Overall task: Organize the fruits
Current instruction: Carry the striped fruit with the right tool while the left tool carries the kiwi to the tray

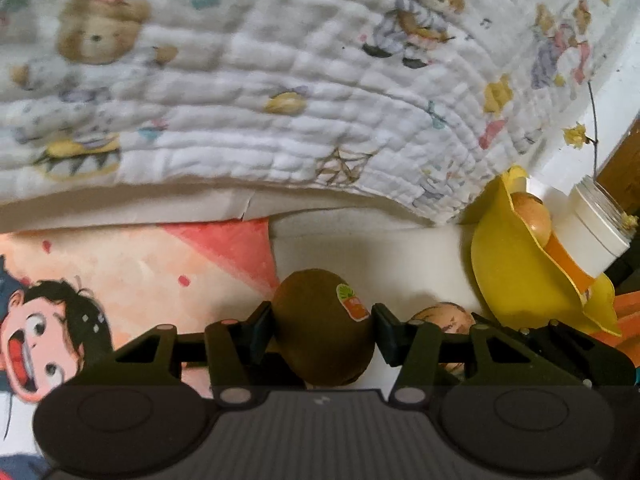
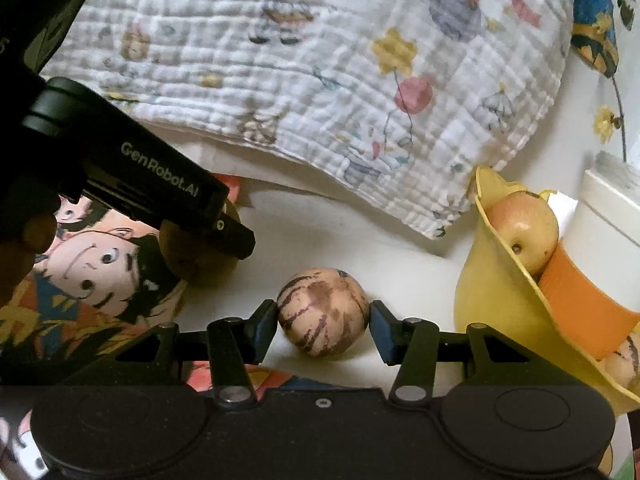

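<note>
Hidden or cut off: the underside of the kiwi (image 1: 324, 328) lies behind the left gripper (image 1: 322, 330) body. In the right wrist view the left gripper's black housing covers most of the kiwi, so little of it shows there. A second striped fruit (image 2: 624, 364) in the yellow bowl (image 2: 496, 300) is cut by the rim.

Grip state: left gripper clenched on the kiwi, both pads touching its sides. Right gripper (image 2: 323, 320) holds the striped ball (image 2: 323, 312); the left pad touches, and contact at the right pad is hard to confirm.

Surroundings: an apple (image 2: 524, 232) sits in the bowl beside an orange band (image 2: 580, 304). A printed cloth (image 1: 260, 80) hangs behind. A white jar (image 1: 592, 224) stands right of the bowl.
</note>
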